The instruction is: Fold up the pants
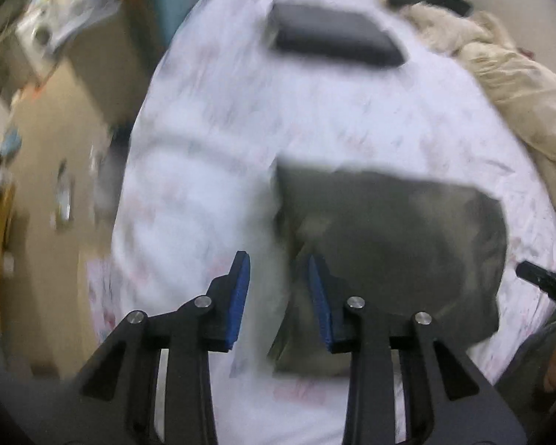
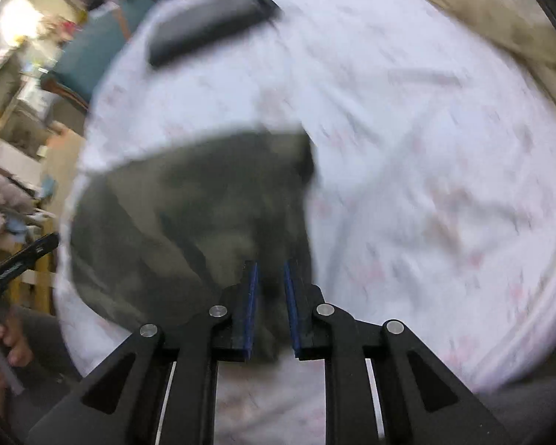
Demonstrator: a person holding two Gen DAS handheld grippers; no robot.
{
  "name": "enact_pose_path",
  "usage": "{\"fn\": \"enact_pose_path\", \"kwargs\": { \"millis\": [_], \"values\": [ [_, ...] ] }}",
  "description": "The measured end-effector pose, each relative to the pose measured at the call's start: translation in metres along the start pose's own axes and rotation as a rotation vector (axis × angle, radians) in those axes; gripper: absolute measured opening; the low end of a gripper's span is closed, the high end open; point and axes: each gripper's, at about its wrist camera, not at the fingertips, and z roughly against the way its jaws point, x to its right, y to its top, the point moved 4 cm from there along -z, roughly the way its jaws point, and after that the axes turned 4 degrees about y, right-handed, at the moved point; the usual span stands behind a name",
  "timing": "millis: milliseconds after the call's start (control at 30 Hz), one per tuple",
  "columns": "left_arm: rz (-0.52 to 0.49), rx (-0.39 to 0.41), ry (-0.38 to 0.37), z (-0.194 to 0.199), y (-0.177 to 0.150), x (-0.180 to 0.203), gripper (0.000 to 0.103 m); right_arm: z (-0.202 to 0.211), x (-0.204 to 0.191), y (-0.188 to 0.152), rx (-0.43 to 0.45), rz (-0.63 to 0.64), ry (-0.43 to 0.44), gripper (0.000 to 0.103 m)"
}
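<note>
Grey pants (image 1: 389, 237) lie folded into a rough rectangle on a white patterned bed sheet (image 1: 204, 185). My left gripper (image 1: 278, 272) hovers over their left edge. Its blue pads stand apart, one over the sheet and one over the cloth, pressing nothing. In the right wrist view the pants (image 2: 189, 207) fill the lower left. My right gripper (image 2: 270, 272) is over their right edge with a narrow gap between the pads. Dark cloth shows in that gap, and the pads do not visibly pinch it. Both views are motion-blurred.
A dark folded item (image 1: 333, 37) (image 2: 211, 22) lies farther up the bed. A beige blanket (image 1: 519, 85) is bunched along the bed's far right side. Floor and cluttered furniture (image 1: 48, 37) lie left of the bed. A teal chair (image 2: 92, 52) stands beside it.
</note>
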Motion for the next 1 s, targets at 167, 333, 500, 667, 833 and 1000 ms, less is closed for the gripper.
{"fn": "enact_pose_path", "kwargs": {
  "millis": [167, 333, 500, 667, 833, 1000],
  "values": [
    [-0.068, 0.055, -0.148, -0.026, 0.031, 0.05, 0.013, -0.022, -0.066, 0.039, 0.077, 0.135, 0.16, 0.017],
    [-0.108, 0.043, -0.128, -0.06, 0.032, 0.069, 0.013, -0.09, -0.106, 0.052, 0.014, 0.183, 0.204, 0.013],
    [-0.019, -0.047, 0.039, -0.091, 0.025, 0.022, 0.01, -0.097, -0.068, 0.062, 0.05, 0.144, 0.109, 0.0],
    [0.014, -0.035, 0.018, -0.077, 0.028, 0.013, 0.01, -0.074, -0.026, 0.07, 0.126, 0.011, -0.032, 0.0],
    [-0.009, 0.085, -0.172, -0.041, 0.038, 0.041, 0.009, -0.058, -0.017, 0.072, 0.077, -0.007, 0.1, 0.005],
    [-0.172, -0.056, -0.16, -0.084, 0.019, 0.076, 0.007, -0.098, -0.03, 0.05, -0.053, 0.107, 0.007, 0.0]
  ]
}}
